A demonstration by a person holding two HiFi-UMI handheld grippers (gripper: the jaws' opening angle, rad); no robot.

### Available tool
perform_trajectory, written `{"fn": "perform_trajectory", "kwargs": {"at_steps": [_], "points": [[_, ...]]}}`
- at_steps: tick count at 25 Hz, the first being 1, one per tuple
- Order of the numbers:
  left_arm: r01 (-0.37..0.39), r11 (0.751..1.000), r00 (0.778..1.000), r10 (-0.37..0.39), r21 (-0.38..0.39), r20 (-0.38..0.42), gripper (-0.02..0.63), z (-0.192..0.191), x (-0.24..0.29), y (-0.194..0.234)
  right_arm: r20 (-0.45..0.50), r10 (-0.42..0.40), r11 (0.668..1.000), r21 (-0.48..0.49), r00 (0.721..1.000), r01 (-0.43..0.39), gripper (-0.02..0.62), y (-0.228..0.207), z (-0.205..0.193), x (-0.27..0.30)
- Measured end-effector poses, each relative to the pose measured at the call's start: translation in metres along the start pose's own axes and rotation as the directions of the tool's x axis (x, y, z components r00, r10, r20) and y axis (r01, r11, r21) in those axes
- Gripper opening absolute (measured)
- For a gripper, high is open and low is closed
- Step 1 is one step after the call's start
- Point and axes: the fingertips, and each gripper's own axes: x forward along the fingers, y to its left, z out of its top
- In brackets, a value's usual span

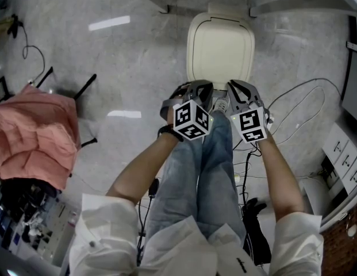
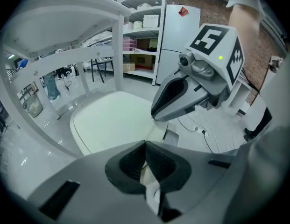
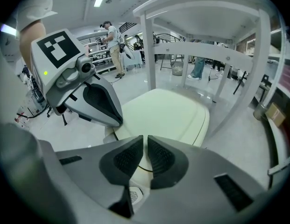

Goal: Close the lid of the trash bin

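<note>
Trash bin (image 1: 224, 10) sits on the floor (image 1: 132, 56) straight ahead of me, top centre in the head view. Its cream lid (image 1: 219, 50) is lying flat down on it.

Left gripper (image 1: 204, 86) and right gripper (image 1: 234, 86) are side by side, just beside each other, both tipped down at the bin's near edge. I can't tell if either touches it. Left tongs: pads pressed together, holding nothing. Right tongs: closed to a hairline slit, nothing in them either. In the left gripper view the right gripper hangs in front of the lid's right side. In the right gripper view the left one covers the lid's left corner.

Around:
- A white table (image 2: 119, 45) stands over the bin, with legs on both sides and a crossbar behind the lid, so the bin is boxed in.
- My jeans (image 1: 201, 171) are right below the grippers.
- A pink cloth (image 1: 34, 137) is heaped well off to the left.
- Loose cables (image 1: 293, 111) lie on the floor to the right of the bin, near the right gripper.
- Further back are shelves (image 2: 145, 24) and a white fridge (image 2: 180, 36).
- A person (image 3: 112, 43) stands far off in the right gripper view.
</note>
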Motion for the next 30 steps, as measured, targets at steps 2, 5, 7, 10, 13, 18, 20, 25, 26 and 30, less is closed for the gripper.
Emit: {"fn": "perform_trajectory", "kwargs": {"at_steps": [2,5,7,10,13,18,20,25,26,30], "points": [[0.001,1.0,1.0,-0.001,-0.005,0.0,0.025,-0.0006,0.0002,0.0,-0.003,0.001,1.0,0.0,1.0,-0.001,0.046,0.0004,-0.0004,0.0005],[0.006,1.0,1.0,-0.006,-0.004,0.003,0.025,-0.0001,0.0,0.0001,0.0,0.004,1.0,0.005,1.0,-0.004,0.046,0.0,-0.0002,0.0004],[0.009,1.0,1.0,-0.009,0.0,0.0,0.025,-0.0001,0.0007,0.0005,0.001,0.004,1.0,0.01,1.0,-0.004,0.046,-0.0007,-0.0003,0.0006],[0.011,1.0,1.0,-0.011,-0.001,-0.004,0.025,-0.0009,0.0025,0.0006,0.001,0.001,1.0,0.012,1.0,-0.001,0.04,-0.0013,-0.0008,0.0015],[0.012,1.0,1.0,-0.012,-0.006,-0.005,0.025,-0.0013,0.0039,0.0007,0.004,0.0,1.0,0.019,1.0,0.0,0.04,-0.0019,-0.0014,0.0019],[0.013,1.0,1.0,-0.013,-0.009,-0.007,0.025,-0.0016,0.0036,0.0001,0.002,0.002,1.0,0.022,1.0,-0.002,0.04,-0.0016,-0.0012,0.0011],[0.011,1.0,1.0,-0.011,-0.011,-0.007,0.025,-0.0012,0.0034,0.0002,0.002,0.001,1.0,0.027,1.0,-0.001,0.04,-0.0019,-0.0013,0.0008],[0.009,1.0,1.0,-0.009,-0.021,-0.003,0.025,-0.0013,0.002,0.0014,0.006,-0.001,0.999,0.038,1.0,0.0,0.027,-0.0006,0.0002,0.0014],[0.009,1.0,1.0,-0.009,-0.022,-0.001,0.025,-0.0013,0.0017,0.0015,0.008,-0.001,0.999,0.037,1.0,0.001,0.019,0.0003,0.0007,0.0016],[0.002,1.0,1.0,-0.002,-0.022,0.026,0.025,0.0049,-0.0015,0.002,0.023,-0.013,0.998,0.063,1.0,0.011,0.018,-0.0003,0.0047,-0.0005]]}}
